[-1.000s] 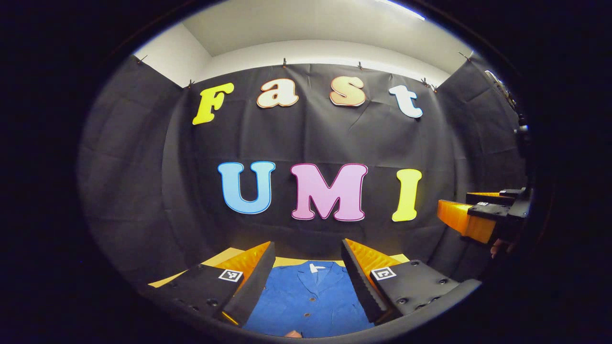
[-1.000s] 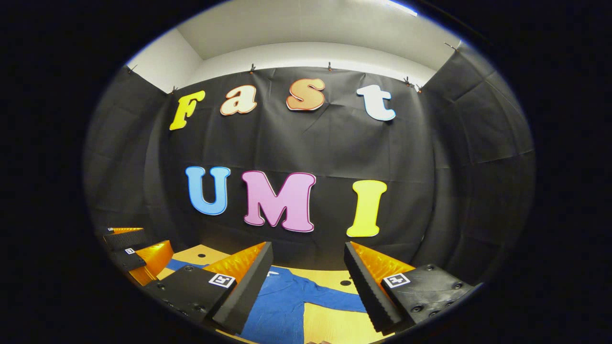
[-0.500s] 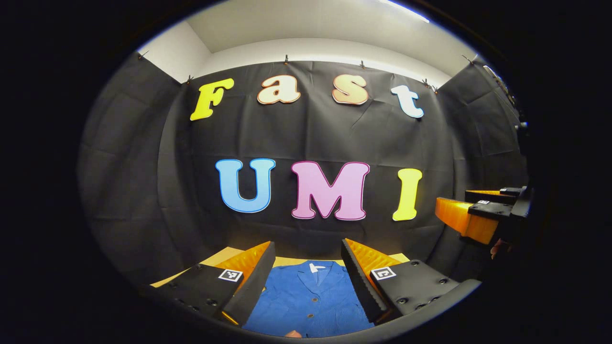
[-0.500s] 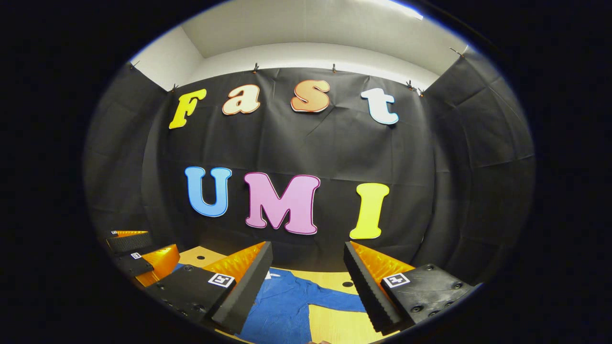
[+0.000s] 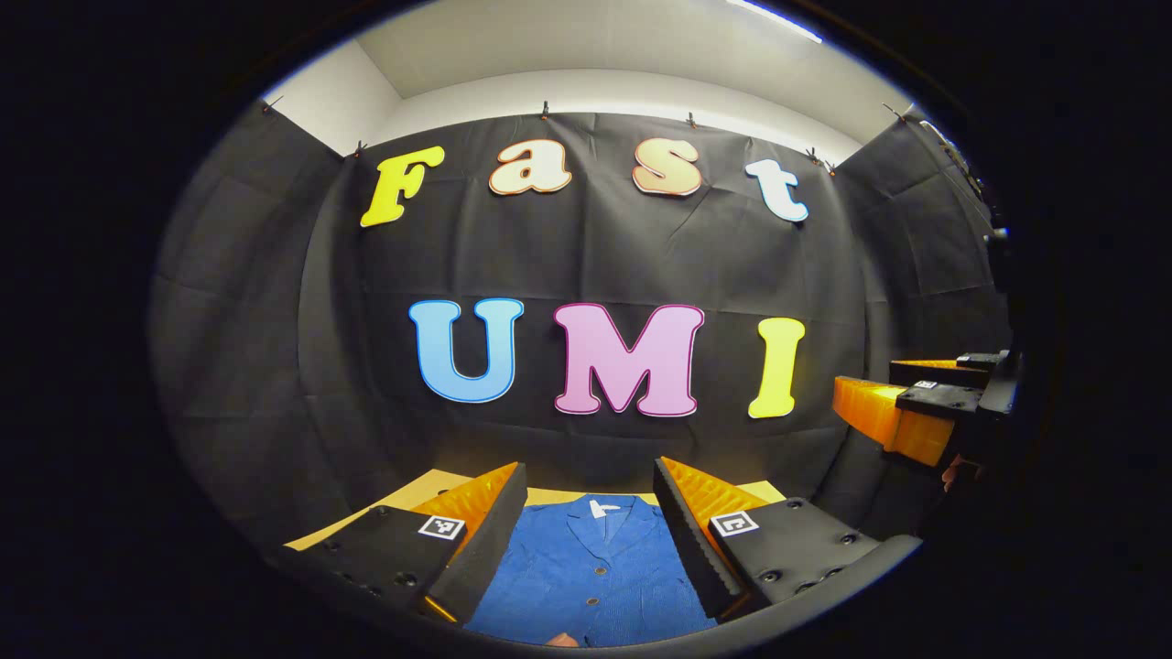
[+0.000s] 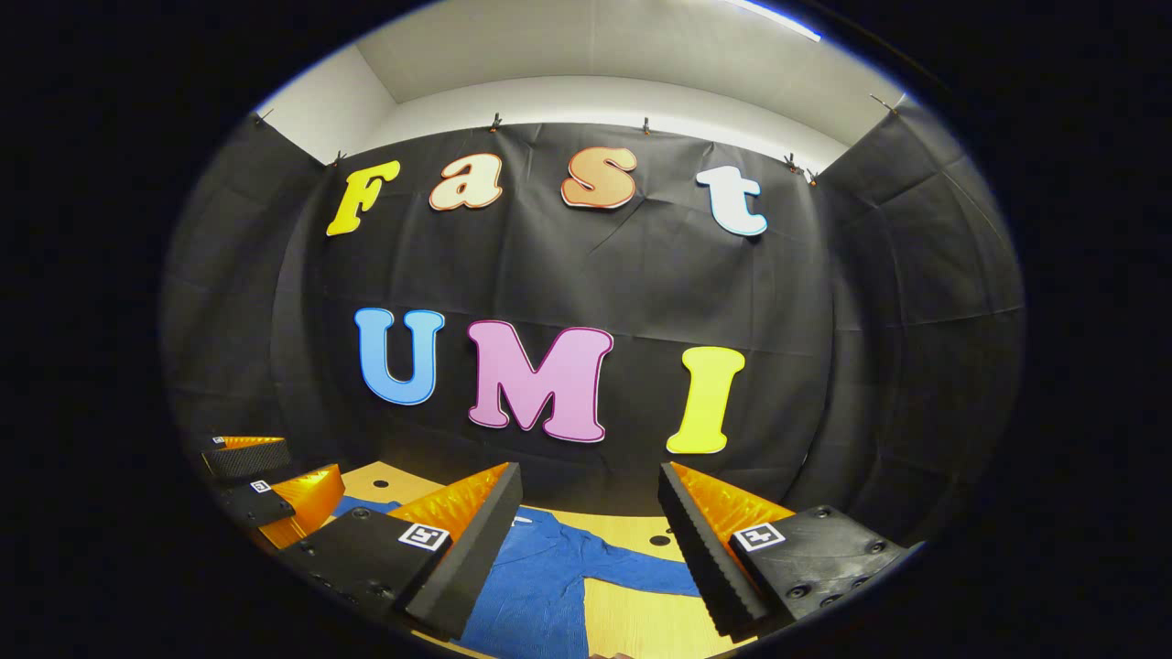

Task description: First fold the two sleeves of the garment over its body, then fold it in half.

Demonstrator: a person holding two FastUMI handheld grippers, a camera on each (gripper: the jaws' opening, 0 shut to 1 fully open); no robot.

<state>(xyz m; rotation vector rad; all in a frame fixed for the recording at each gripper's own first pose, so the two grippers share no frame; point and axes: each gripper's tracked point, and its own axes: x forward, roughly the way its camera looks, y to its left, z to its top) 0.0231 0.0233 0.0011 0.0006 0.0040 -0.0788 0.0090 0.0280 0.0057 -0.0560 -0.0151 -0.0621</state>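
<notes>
A blue buttoned jacket (image 5: 591,572) lies flat on the wooden table (image 5: 549,500), collar toward the back wall. In the left gripper view my left gripper (image 5: 586,531) hovers open above its chest, nothing between the fingers. In the right gripper view the same jacket (image 6: 540,586) shows with one sleeve (image 6: 641,572) stretched out to the right over the table (image 6: 641,622). My right gripper (image 6: 586,535) is open above it and holds nothing. The right gripper (image 5: 902,407) also appears at the right edge of the left gripper view, and the left gripper (image 6: 275,480) at the lower left of the right gripper view.
Black cloth walls close the booth at the back and on both sides. Two small dark holes (image 6: 659,541) mark the tabletop near the back edge. Part of a hand (image 5: 957,471) shows under the right gripper.
Both views have tilted slightly, so the wall sits a touch higher in the left gripper view. The jacket has not moved and both grippers stay open.
</notes>
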